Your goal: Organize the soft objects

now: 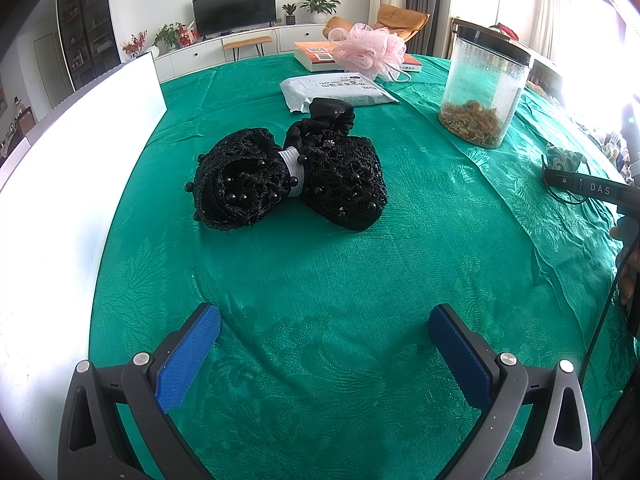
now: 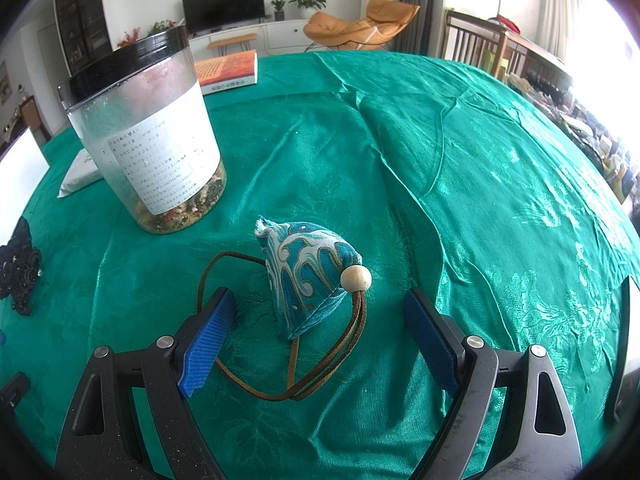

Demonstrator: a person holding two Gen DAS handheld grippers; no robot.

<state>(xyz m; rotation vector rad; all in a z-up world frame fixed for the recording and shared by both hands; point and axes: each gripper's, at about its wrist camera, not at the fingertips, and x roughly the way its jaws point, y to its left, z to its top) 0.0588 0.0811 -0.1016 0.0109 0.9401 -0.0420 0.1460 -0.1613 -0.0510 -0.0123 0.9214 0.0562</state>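
A glossy green damask cloth (image 1: pixel 320 280) with a woven leaf pattern covers the table and fills both views, creased in long folds at the upper right of the right-wrist frame; behind it stands a living room with a dark TV (image 1: pixel 234 8), a white cabinet and an orange chair (image 2: pixel 360 26). A white board (image 1: pixel 80 140) runs along the left edge of the left view. A clear plastic jar (image 2: pixel 148 136) with a black lid and white label holds brownish dried bits at its bottom, upper left in the right view. At the centre of the left view lies a black lace bow (image 1: pixel 288 178), beaded, cinched by a white ribbed band, with a black scrunchie (image 1: pixel 324 120) touching its top. Behind lie a white packet (image 1: pixel 336 90), a fluffy pink mesh puff (image 1: pixel 368 50) and a book (image 2: pixel 228 70). The left gripper (image 1: pixel 324 354) is spread wide over bare cloth, near the bow. The right gripper (image 2: pixel 316 340) is likewise spread, its ridged blue pads flanking a blue wave-print pouch (image 2: pixel 308 276) with a wooden bead (image 2: pixel 355 278) and brown cord (image 2: pixel 256 376).
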